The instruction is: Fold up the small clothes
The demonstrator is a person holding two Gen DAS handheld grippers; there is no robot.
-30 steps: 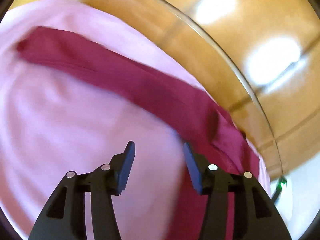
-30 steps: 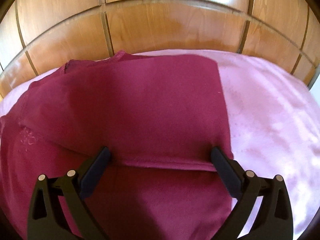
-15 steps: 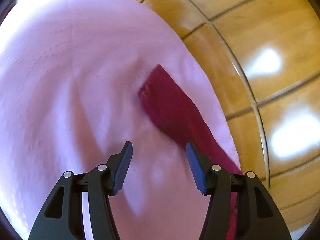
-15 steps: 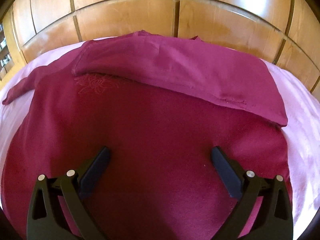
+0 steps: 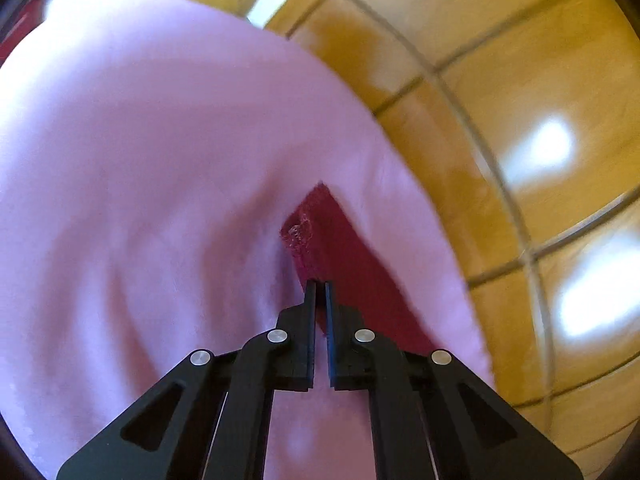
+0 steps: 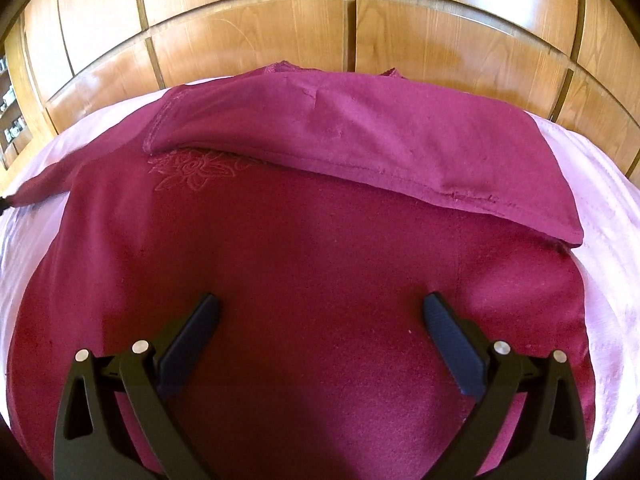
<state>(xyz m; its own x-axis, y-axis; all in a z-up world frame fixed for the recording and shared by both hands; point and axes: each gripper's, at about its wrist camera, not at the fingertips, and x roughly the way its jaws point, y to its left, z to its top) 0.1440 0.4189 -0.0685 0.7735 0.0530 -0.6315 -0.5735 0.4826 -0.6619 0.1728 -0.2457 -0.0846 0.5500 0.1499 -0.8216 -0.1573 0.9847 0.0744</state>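
So on my left cam, the left gripper (image 5: 319, 285) has just snapped closed and the jaws are pinched right on the edge of the sleeve (image 5: 340, 256), a narrow dark red strip running from the fingertips out toward 12 o'clock and trailing back to about 4 o'clock. The sleeve end has a bit of stitched trim on it. It's all lying on the pink sheet (image 5: 140, 180), which is a bit rumpled around the pinch point. Past that, from 1 to 4 o'clock, there's glossy wooden panelling (image 5: 540, 80).

Right cam: the right gripper (image 6: 320, 316) hangs over the garment (image 6: 312, 280) with its jaws spread wide and nothing between them, not touching cloth as far as I can see. The dark red garment fills most of the view under it, spread flat. Further out toward 12 o'clock a flap (image 6: 360, 132) is folded over the body, with some flower embroidery (image 6: 196, 170) peeking out at about 11. The other sleeve stretches off to 9 o'clock. Wood panels behind.
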